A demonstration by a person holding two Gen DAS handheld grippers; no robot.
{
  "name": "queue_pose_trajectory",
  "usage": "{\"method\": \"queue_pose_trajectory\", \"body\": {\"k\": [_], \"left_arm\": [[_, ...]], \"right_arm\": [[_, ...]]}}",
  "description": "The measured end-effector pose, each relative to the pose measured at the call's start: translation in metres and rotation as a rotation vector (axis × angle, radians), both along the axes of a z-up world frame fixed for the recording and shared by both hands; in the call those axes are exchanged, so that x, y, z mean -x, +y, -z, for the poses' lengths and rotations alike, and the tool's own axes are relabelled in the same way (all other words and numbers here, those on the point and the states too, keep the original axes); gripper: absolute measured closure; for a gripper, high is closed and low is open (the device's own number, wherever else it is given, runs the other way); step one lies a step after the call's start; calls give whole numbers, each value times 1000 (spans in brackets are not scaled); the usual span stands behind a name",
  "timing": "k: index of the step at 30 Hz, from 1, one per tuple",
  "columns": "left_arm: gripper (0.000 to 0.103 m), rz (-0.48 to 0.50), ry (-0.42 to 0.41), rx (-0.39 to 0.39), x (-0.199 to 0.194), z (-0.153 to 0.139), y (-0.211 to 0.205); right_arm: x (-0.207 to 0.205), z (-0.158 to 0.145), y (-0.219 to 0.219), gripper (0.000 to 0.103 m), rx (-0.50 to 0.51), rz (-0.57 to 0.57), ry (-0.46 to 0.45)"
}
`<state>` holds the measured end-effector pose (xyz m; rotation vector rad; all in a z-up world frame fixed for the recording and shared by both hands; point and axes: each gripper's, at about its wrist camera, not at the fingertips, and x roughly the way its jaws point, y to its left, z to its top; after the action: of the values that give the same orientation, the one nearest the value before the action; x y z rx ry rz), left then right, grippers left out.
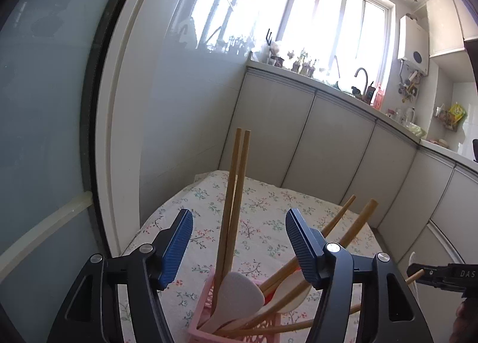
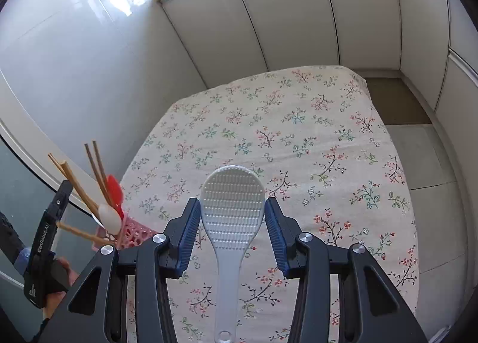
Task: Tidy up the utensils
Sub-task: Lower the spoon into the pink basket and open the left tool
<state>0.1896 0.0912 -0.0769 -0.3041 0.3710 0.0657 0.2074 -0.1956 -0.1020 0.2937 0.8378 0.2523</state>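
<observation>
A pink slotted basket (image 1: 203,322) stands on the floral tablecloth and holds wooden chopsticks, white spoons (image 1: 239,292) and a red spatula (image 2: 115,190). Two chopsticks (image 1: 236,193) stand upright in it, between the fingers of my left gripper (image 1: 239,217). The pads stay clear of them on both sides, so this gripper is open. Other chopsticks (image 1: 352,229) lean to the right. My right gripper (image 2: 232,204) is shut on the head of a white rice paddle (image 2: 233,217), lifted above the cloth with its handle running back toward the camera. The basket (image 2: 134,233) is to its left.
The table with the floral cloth (image 2: 298,121) sits in a corner between a glossy wall and grey cabinet doors (image 1: 328,133). A tiled floor (image 2: 418,148) lies to its right. A hand (image 2: 62,277) holds the left gripper (image 2: 64,190). The right gripper (image 1: 448,278) shows at the edge.
</observation>
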Motion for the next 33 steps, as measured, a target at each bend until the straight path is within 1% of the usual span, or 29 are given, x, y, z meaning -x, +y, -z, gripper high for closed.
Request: {"method": "queue_pose_trajectory", "body": {"k": [4, 6, 9, 11, 14, 18, 21, 24, 28, 33], "left_arm": [[32, 17, 43, -31, 14, -21, 2], [29, 24, 83, -34, 19, -31, 7], [28, 28, 206, -71, 22, -38, 10], [27, 25, 322, -115, 24, -34, 12], [24, 51, 482, -161, 28, -18, 18], [22, 60, 633, -179, 29, 8, 30], [22, 47, 674, -248, 28, 18, 36], [22, 40, 702, -288, 29, 26, 41], [22, 39, 729, -277, 25, 30, 47], [22, 52, 758, -269, 21, 37, 51]], "right_arm": [[15, -20, 14, 56, -27, -12, -68], [25, -31, 22, 56, -43, -18, -108], [39, -51, 33, 56, -75, -27, -174], [49, -64, 42, 56, -98, -38, -225], [60, -80, 58, 56, -137, -57, -290], [67, -86, 93, 56, -184, -94, -356], [68, -82, 126, 56, -195, -128, -416], [62, -72, 160, 56, -160, -146, -485], [49, -53, 196, 56, -88, -138, -573], [36, -29, 227, 56, -12, -85, -643]]}}
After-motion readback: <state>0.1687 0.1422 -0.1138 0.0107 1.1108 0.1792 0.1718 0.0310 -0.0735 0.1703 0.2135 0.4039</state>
